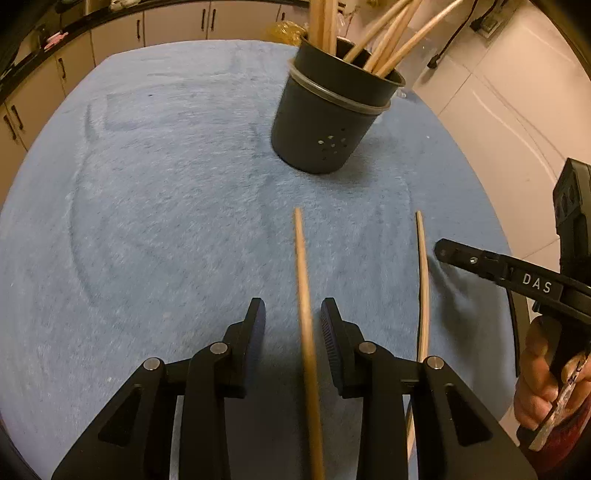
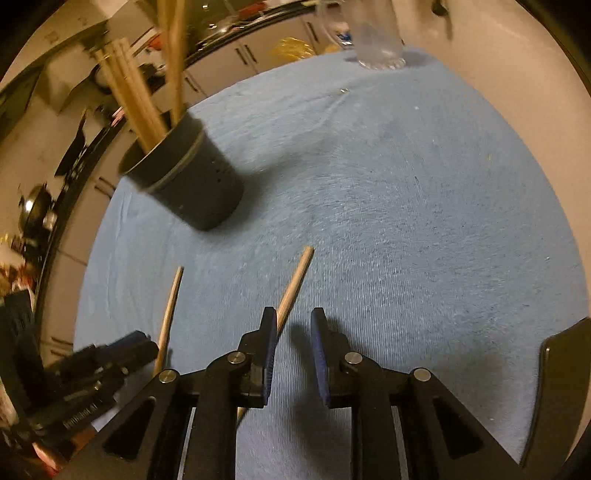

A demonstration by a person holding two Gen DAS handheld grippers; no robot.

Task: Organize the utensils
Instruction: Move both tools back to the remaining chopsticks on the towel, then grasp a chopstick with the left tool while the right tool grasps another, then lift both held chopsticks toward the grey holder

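Two wooden chopsticks lie on the blue cloth [image 1: 166, 184]. One chopstick [image 1: 303, 266] runs between the fingers of my left gripper [image 1: 293, 306], nearer the right finger; the pads stand apart and do not press it. The right wrist view shows that chopstick [image 2: 171, 306] leading into the left gripper [image 2: 144, 347]. The other chopstick [image 1: 424, 280] lies just beside my right gripper [image 1: 441, 253]. In its own view the right gripper [image 2: 293, 314] is open with nothing between the pads, and this chopstick [image 2: 295, 280] passes under its left finger. A dark grey holder [image 1: 325, 122] [image 2: 199, 184] stands behind, holding several chopsticks.
A clear glass [image 2: 376, 37] stands at the far edge of the cloth. A person's hand [image 1: 539, 387] grips the right gripper's handle. The cloth ends at the right over tiled floor [image 1: 517, 110]. Cabinets [image 1: 110, 33] line the back.
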